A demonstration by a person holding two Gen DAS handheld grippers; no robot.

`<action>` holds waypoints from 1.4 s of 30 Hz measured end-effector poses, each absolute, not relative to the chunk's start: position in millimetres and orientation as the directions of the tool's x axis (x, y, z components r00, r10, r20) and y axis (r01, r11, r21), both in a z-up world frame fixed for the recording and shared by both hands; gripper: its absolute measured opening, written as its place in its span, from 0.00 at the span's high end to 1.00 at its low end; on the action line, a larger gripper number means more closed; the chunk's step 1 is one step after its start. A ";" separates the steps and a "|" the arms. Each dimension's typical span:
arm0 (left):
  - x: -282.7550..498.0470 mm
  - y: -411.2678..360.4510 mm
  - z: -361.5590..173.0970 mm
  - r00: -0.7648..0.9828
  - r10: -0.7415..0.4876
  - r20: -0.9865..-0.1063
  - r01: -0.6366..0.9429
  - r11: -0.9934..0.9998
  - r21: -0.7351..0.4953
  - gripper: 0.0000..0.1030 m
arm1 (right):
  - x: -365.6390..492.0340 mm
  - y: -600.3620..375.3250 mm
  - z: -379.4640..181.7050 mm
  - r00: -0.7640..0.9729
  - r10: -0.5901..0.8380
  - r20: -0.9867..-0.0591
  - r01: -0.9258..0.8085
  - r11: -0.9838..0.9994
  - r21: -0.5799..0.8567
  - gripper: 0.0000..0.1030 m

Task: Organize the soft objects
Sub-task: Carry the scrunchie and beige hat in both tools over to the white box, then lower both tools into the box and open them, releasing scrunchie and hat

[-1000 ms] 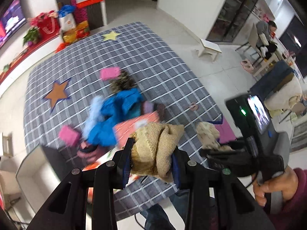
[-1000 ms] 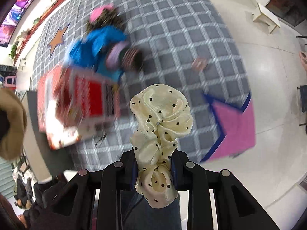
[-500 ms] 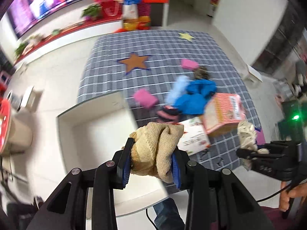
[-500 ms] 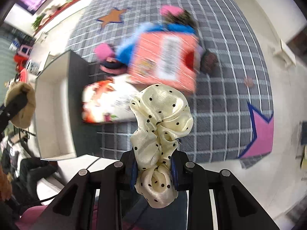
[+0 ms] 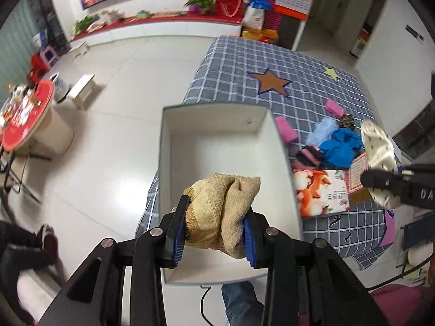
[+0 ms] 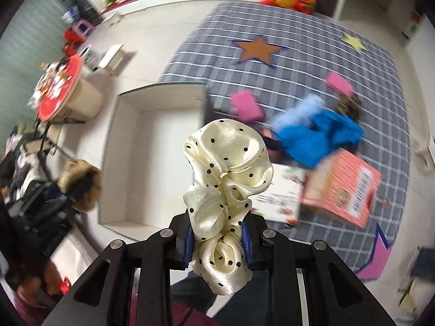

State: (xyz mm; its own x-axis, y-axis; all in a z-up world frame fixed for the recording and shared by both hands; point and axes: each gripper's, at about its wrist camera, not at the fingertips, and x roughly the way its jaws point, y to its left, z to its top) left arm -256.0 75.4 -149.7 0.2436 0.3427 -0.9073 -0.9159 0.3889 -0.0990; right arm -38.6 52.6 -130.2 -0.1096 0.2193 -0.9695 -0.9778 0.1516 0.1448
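My left gripper [image 5: 214,233] is shut on a tan knitted cloth [image 5: 221,212] and holds it above the open white box [image 5: 217,116]. My right gripper [image 6: 217,240] is shut on a cream polka-dot scrunchie [image 6: 225,179]; it also shows in the left wrist view [image 5: 379,152], to the right of the box. The white box shows in the right wrist view [image 6: 152,103], ahead and left. A blue cloth [image 5: 339,146], pink sponges [image 5: 285,130] and a dark pink item [image 5: 308,156] lie on the checked mat [image 5: 244,68].
Two printed cartons [image 5: 320,193] lie right of the box; an orange one [image 6: 342,187] shows in the right wrist view. A round red-topped table [image 5: 27,119] and a small white stool [image 5: 84,89] stand on the floor at left.
Both grippers swung left from over the mat. The white box has come under my left gripper and ahead of my right one. Both grips are unchanged.
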 end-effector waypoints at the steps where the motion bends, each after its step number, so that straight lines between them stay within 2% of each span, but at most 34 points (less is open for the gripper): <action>1: -260.3 73.8 -153.9 0.233 0.338 -0.912 -0.921 0.377 -0.095 0.63 | -47.6 56.2 -130.3 -0.116 0.215 -0.970 -0.981 0.127 0.146 0.73; 10: -270.9 60.8 -173.1 0.158 0.295 -0.942 -0.932 0.360 -0.043 0.63 | -108.6 66.6 -150.7 -0.161 0.139 -0.977 -0.987 -0.022 0.160 0.73; 17: -265.4 54.9 -178.4 0.140 0.287 -0.948 -0.923 0.384 -0.021 0.63 | -104.7 59.7 -158.6 -0.199 0.122 -0.972 -0.979 0.016 0.203 0.73; 42: -262.6 52.1 -183.7 0.145 0.273 -0.951 -0.930 0.366 -0.037 0.63 | -101.5 55.3 -161.8 -0.208 0.104 -0.973 -0.977 0.029 0.213 0.73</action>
State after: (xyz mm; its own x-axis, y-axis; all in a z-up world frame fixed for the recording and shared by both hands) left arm -262.6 52.1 -183.7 0.1453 0.2726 -0.9511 -0.9299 0.3660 -0.0371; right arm -101.5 55.3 -161.8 -0.2085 0.1037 -0.9725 -0.9767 0.0292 0.2125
